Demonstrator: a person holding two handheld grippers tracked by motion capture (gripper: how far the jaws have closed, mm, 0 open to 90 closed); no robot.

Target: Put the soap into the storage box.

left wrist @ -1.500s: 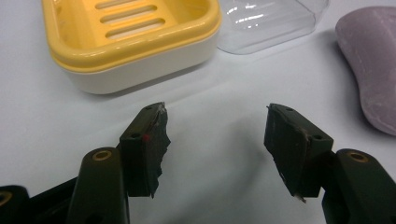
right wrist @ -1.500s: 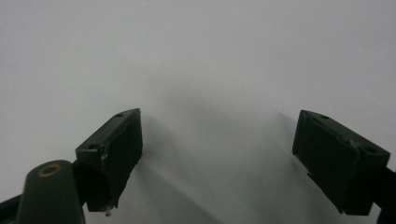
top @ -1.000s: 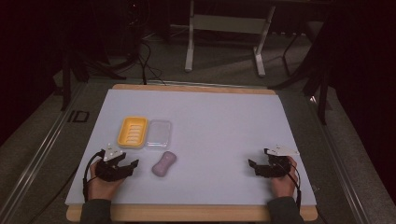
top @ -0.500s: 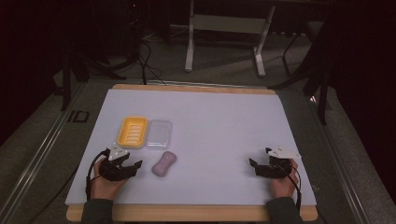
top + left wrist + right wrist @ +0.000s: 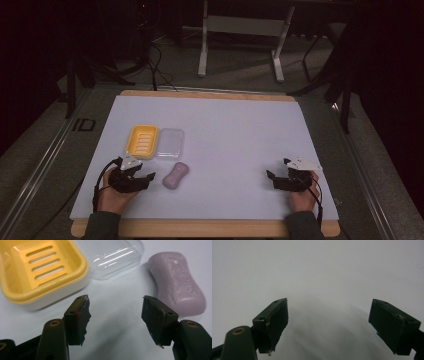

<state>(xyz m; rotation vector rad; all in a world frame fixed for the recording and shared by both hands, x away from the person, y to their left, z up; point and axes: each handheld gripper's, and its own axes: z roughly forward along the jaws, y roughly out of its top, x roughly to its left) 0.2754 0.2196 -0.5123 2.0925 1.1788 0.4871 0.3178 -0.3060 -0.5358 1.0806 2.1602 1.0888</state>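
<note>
Lilac soap bar [image 5: 178,282] — beside left gripper [image 5: 115,315], jaws spread, empty; likely best pinched across its narrow waist — right gripper [image 5: 329,322] agape, idle.

Yellow soap dish [image 5: 142,140] w/ slotted insert is sitting upright, open, at left-centre of table; clear lid [image 5: 170,142] is lying just beside it on its right, edges approx touching. Lilac soap bar [image 5: 176,176], waisted shape, is lying flat & slightly angled near lid's front, apart from both.
</note>
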